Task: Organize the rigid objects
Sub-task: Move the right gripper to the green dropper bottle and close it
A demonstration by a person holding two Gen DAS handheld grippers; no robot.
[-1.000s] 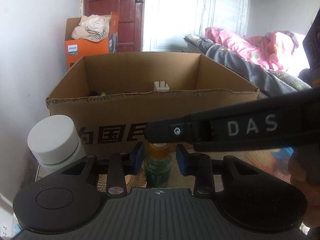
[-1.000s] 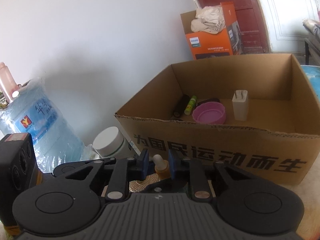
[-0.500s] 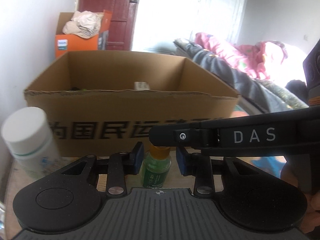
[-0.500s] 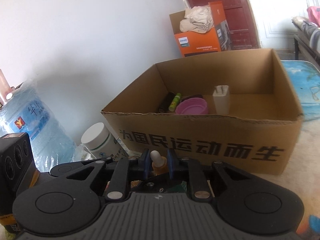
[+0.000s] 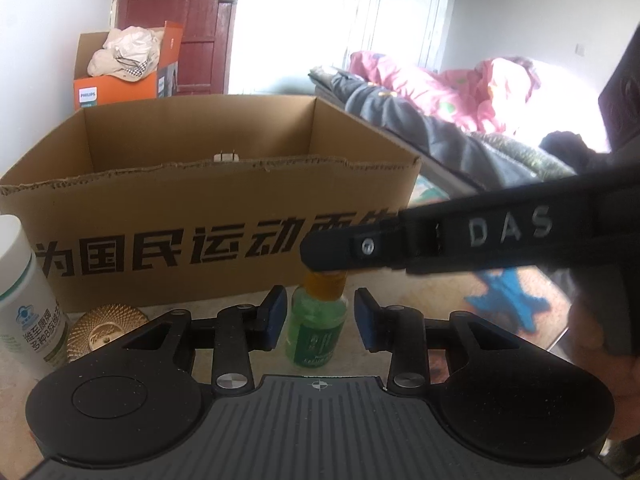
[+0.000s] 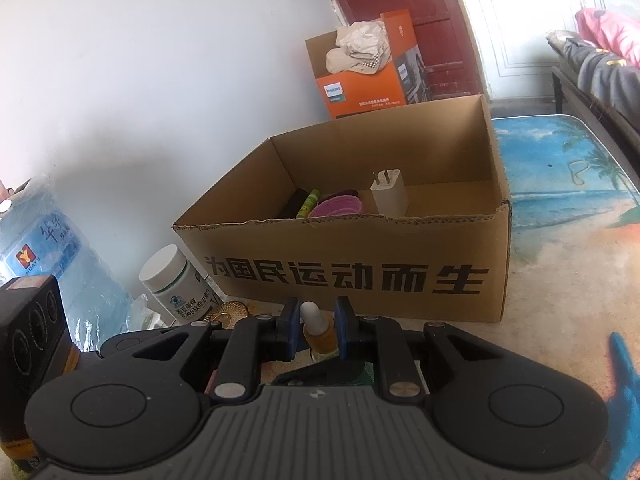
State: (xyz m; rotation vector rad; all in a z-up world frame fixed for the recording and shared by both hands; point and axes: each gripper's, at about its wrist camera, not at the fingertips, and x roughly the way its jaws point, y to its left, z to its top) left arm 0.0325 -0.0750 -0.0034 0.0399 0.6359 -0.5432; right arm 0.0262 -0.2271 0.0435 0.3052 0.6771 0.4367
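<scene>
Green glass dropper bottle (image 5: pixel 318 330) upright on the table before the cardboard box (image 5: pixel 224 240), left gripper (image 5: pixel 320 318) jaws just opened – pads clear of it, right gripper (image 6: pixel 316 326) clamped on its orange cap.
</scene>
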